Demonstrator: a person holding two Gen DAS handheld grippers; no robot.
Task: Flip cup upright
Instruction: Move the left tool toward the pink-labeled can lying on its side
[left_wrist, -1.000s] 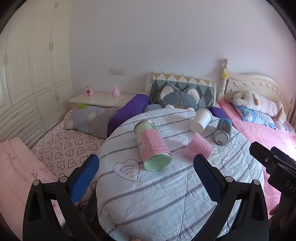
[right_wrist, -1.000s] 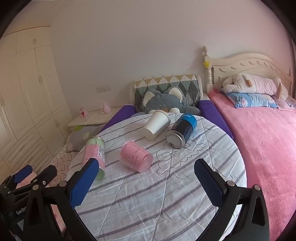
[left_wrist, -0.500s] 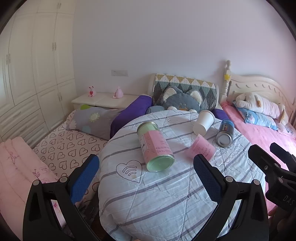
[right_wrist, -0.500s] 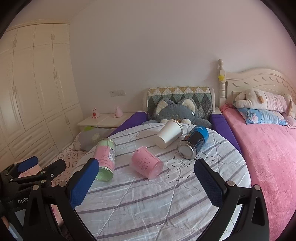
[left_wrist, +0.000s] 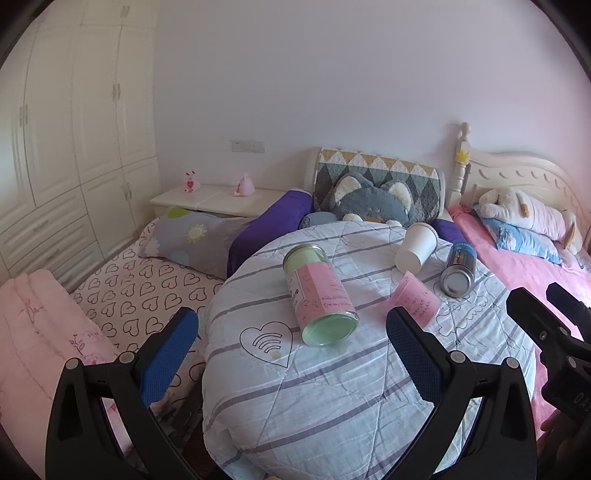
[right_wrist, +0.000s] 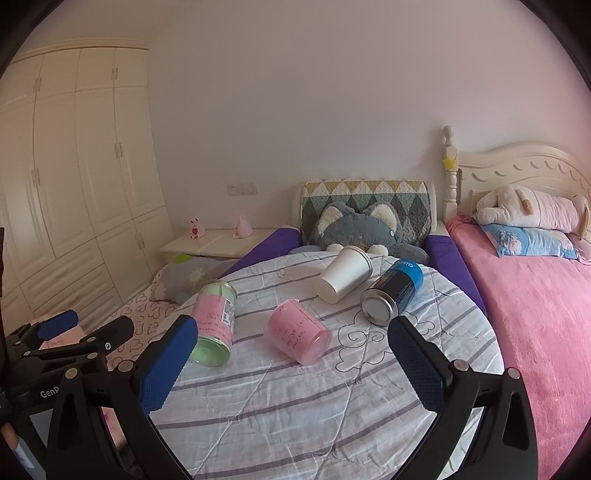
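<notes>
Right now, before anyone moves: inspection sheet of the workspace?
Surface: round table under a striped quilted cover, wrinkled.
Job's things: white cup and pink cup, both on their sides.
Clutter: green jar with pink label and blue can, both lying down.
Grippers: left gripper and right gripper open, empty, short of the items.
Cables: nothing seen.
Surroundings: pink bed, grey plush, nightstand, wardrobe.

On the worktop (right_wrist: 295, 424) I see four things lying down: a jar (right_wrist: 214, 325) at left, a cup (right_wrist: 299, 338) right of it, a paper cup (right_wrist: 345, 275) farther off, a can (right_wrist: 393, 293) rightmost.
</notes>
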